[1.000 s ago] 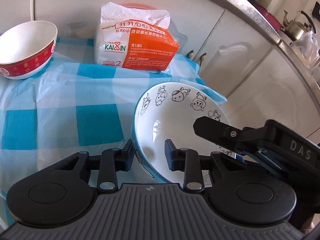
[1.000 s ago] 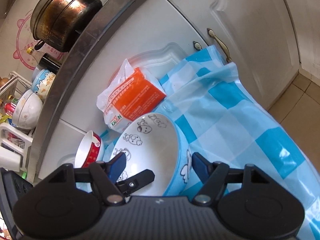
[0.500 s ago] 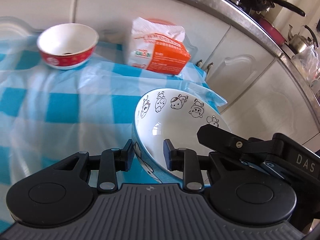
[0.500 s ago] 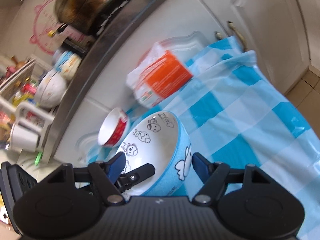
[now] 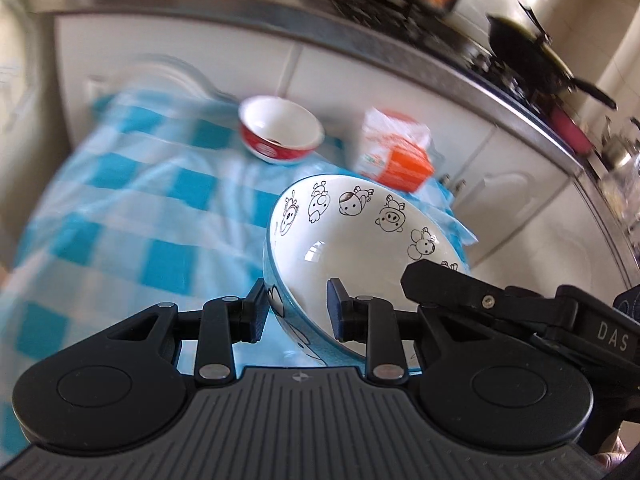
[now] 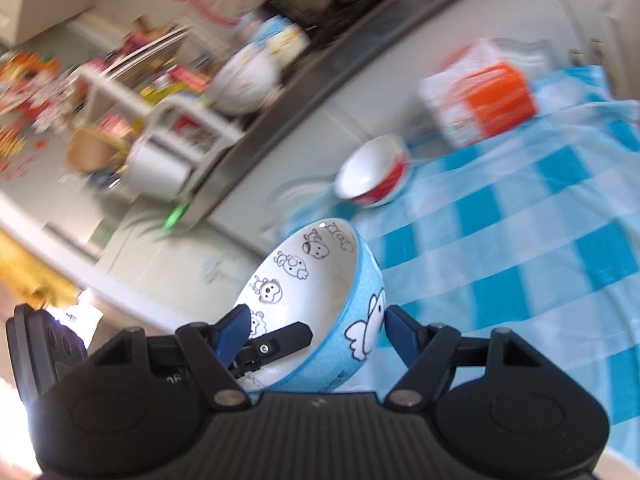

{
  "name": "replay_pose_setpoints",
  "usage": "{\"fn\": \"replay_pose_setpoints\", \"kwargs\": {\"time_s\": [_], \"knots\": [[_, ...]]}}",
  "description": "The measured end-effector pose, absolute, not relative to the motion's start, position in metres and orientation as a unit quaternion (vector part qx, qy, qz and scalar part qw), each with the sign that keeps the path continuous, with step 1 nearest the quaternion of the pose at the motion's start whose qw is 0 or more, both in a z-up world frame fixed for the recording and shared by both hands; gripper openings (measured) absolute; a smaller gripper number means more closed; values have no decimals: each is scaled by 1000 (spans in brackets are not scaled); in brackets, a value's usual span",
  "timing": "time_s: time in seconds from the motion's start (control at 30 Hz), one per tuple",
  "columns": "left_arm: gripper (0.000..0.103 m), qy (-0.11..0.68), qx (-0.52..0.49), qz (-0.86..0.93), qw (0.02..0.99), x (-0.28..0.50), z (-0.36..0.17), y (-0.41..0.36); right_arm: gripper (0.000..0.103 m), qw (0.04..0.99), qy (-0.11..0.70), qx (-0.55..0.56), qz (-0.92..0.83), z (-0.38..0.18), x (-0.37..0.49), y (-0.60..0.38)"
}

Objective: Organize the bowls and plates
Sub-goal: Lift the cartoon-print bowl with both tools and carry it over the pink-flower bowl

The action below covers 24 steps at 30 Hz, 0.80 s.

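Left wrist view: the left gripper (image 5: 298,308) is clenched on the near wall of the blue bowl (image 5: 360,240) — one pad outside, one inside the rim. The bowl hangs tilted above the checked cloth (image 5: 120,216), its mouth turned toward the counter (image 5: 280,28). The right gripper's finger (image 5: 460,288) reaches in over the rim from the right. Farther back on the cloth sit a red bowl (image 5: 280,130) and, just to its right, an orange pack (image 5: 396,156). Pots stand on the stove behind, blurred.

Right wrist view: the right gripper (image 6: 316,330) straddles the same bowl's (image 6: 320,280) wall, one pad inside and one against the blue outside beside a white cloud print. Whether its pads truly press I cannot tell; the outer one looks just apart from the glaze. The left gripper's finger (image 6: 280,338) shows inside the bowl. The red bowl (image 6: 374,176) rests on the cloth (image 6: 520,240) near the cabinet, and a white rack (image 6: 168,152) with dishes stands on the counter (image 6: 300,88), smeared by motion.

Risks, as I judge them: the glazed wall is slick and each grip takes only a thin edge, so a quick swing could let the tilted bowl pivot or slide out. If the two hands drift apart or twist against each other, one pinch may pop off — and the bowl would fall on the cloth or strike the counter edge on its way to the rack.
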<state>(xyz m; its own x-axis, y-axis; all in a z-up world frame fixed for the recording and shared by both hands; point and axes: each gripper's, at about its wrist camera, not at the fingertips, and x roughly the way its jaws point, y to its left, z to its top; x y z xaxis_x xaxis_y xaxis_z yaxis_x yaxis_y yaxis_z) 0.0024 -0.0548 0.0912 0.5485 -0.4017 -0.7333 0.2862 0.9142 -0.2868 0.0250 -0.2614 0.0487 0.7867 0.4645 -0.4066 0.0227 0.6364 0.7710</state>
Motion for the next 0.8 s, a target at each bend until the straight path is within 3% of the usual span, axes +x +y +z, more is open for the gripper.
{"fn": "replay_pose_setpoints", "kwargs": {"time_s": [0.33, 0.8], "knots": [[31, 418, -76, -114, 898, -43, 109, 12, 74, 827, 336, 377, 247, 62, 27, -189], [31, 464, -100, -50, 879, -69, 44, 47, 74, 807, 427, 302, 273, 25, 18, -142]]}}
